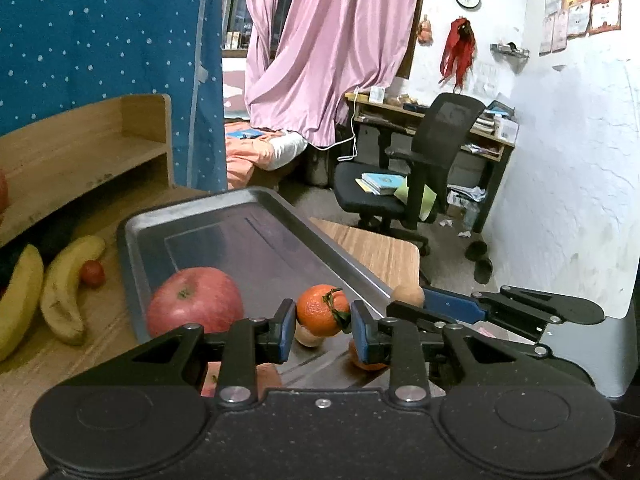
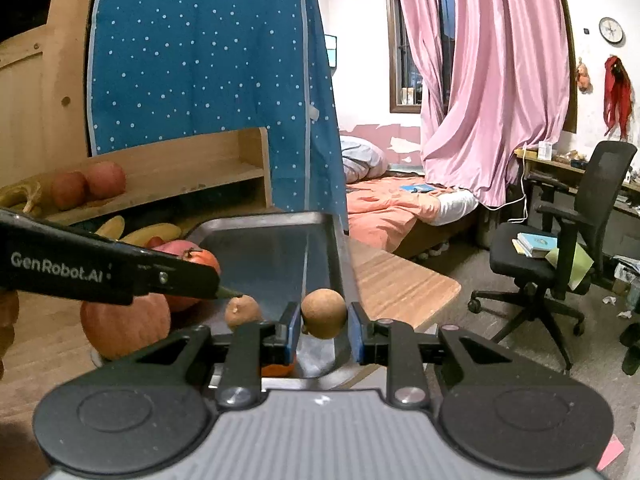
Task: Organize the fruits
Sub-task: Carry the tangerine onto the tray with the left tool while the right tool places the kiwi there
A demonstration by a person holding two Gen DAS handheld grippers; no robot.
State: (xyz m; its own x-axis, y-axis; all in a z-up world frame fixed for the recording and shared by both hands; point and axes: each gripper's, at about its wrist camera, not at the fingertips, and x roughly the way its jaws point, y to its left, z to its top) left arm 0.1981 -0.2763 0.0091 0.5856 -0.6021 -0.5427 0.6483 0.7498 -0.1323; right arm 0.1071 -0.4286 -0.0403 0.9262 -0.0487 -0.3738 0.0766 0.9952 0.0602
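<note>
My left gripper [image 1: 323, 316] is shut on an orange tangerine [image 1: 322, 309] with a green stem, held over the near end of a metal tray [image 1: 248, 236]. My right gripper [image 2: 324, 318] is shut on a small brown round fruit [image 2: 324, 313] at the tray's [image 2: 276, 256] near right rim; it also shows in the left wrist view [image 1: 408, 295]. A red apple [image 1: 195, 301] lies in the tray. Another small brown fruit [image 2: 242, 311] and an orange fruit [image 1: 366, 362] lie in the tray near the fingers.
Bananas [image 1: 66, 288] and a small red fruit [image 1: 93, 273] lie on the wooden table left of the tray. A wooden shelf [image 2: 168, 184] behind holds two apples [image 2: 90, 188]. An office chair [image 1: 416, 168], a desk and a bed stand beyond the table.
</note>
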